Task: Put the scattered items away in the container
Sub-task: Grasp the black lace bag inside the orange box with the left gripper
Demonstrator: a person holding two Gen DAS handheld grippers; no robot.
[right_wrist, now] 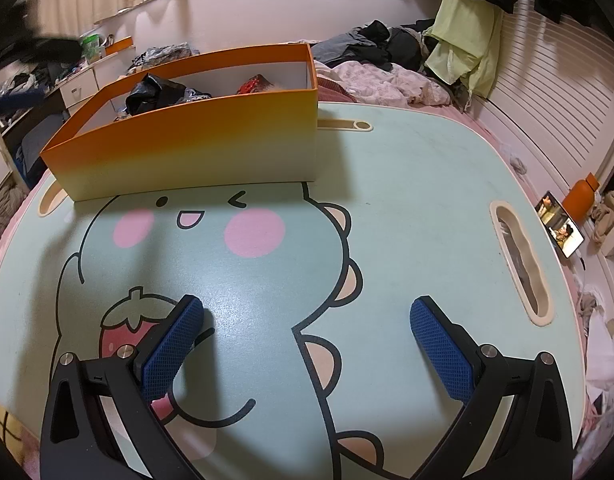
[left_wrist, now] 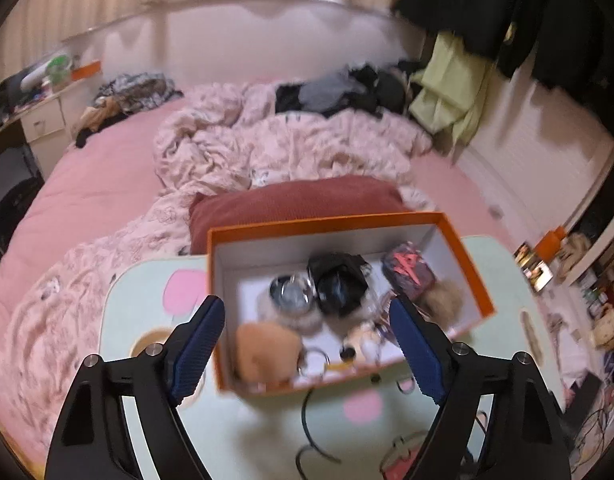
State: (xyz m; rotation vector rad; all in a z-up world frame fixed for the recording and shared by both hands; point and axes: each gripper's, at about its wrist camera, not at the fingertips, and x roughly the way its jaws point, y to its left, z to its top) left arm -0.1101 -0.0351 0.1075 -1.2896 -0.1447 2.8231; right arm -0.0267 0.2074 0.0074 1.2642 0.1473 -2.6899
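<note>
Left wrist view: the left claw (left_wrist: 307,344) hangs above the orange box (left_wrist: 465,258), its blue pads (left_wrist: 199,344) spread wide with nothing pinched between them. The box stands on the pale green worktop (left_wrist: 147,292), which sits on a bed with a pink sheet (left_wrist: 91,184) and a rumpled quilt (left_wrist: 267,148). Inside the box lie a tan fluffy item (left_wrist: 267,350) at the near left, a round metallic item (left_wrist: 291,292), a crumpled black item (left_wrist: 339,284) and a dark pouch with pink marks (left_wrist: 409,270) at the far right. A fluffy beige ball (left_wrist: 447,300) rests near the right wall. The view is blurred — finer detail cannot be told. On the worktop, just near of the box, a thin black hoop (left_wrist: 311,428) and a pink-framed item (left_wrist: 403,456) remain outside.

Right wrist view: the right claw (right_wrist: 307,322) is spread fully, its pads clear of everything, above the cartoon print on the worktop (right_wrist: 407,168). The orange box (right_wrist: 195,148) stands at the far left — black and red contents show over its rim. A phone (right_wrist: 561,230) and an orange bottle (right_wrist: 583,198) stand at the far right, off the worktop.
</note>
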